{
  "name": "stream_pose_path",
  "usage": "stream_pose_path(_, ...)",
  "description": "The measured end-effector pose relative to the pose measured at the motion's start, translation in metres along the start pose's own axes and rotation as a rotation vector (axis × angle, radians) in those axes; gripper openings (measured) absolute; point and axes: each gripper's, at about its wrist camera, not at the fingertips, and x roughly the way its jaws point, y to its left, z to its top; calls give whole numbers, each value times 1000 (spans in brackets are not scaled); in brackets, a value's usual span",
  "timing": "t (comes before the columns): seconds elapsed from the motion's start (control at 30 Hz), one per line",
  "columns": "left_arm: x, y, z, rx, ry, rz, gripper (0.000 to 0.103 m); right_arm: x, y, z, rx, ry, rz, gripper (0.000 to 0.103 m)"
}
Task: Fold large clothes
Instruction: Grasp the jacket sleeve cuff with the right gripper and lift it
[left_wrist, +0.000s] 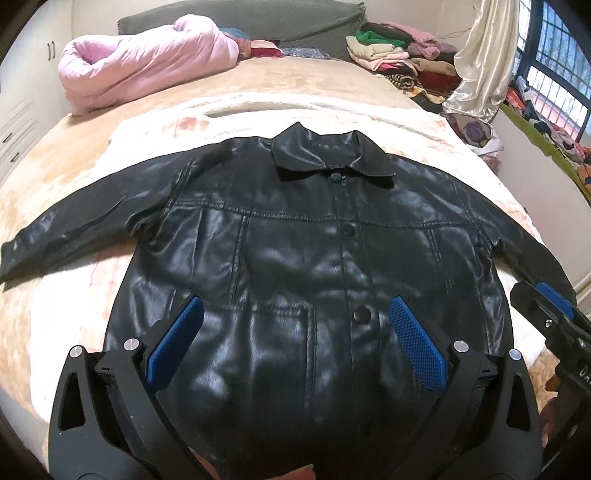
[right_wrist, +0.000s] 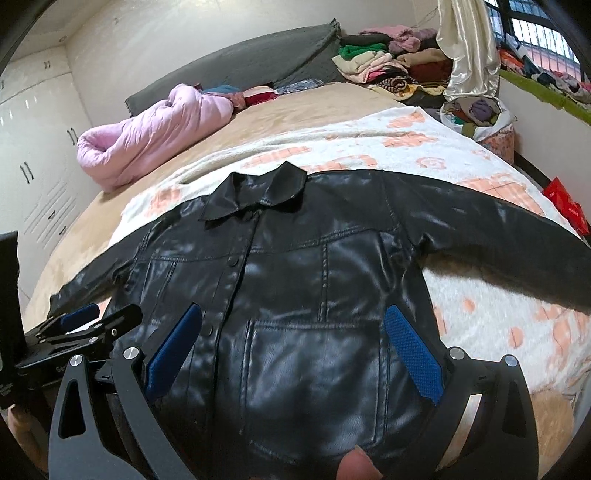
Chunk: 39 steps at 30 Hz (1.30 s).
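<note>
A black leather jacket (left_wrist: 295, 251) lies flat and face up on the bed, buttoned, collar at the far end, both sleeves spread out sideways. It also shows in the right wrist view (right_wrist: 295, 280). My left gripper (left_wrist: 295, 306) is open and empty, its blue pads spread above the jacket's lower front. My right gripper (right_wrist: 293, 314) is open and empty above the jacket's lower right front. The right gripper shows at the right edge of the left wrist view (left_wrist: 546, 299), and the left gripper shows at the left edge of the right wrist view (right_wrist: 85, 317).
The jacket lies on a white blanket with orange pattern (right_wrist: 480, 310) over a tan bed (left_wrist: 258, 85). A rolled pink quilt (left_wrist: 144, 59) lies at the far left. Piles of clothes (left_wrist: 402, 55) sit at the far right. A red packet (right_wrist: 565, 206) lies at the bed's right edge.
</note>
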Motion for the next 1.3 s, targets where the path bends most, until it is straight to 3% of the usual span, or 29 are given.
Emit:
stream_pose_path(0.53,41,-22,47,6,18,-67,94,18,-84,21,185,-4,-127,99)
stream_pose_path(0.93,80,-38,52,53,55,-83,94,22,-186,20,474,-7,-261,99)
stream_pose_path(1.3,99,-44,56,81,81,-87,94,10,-267,0,733,-42,-418,99)
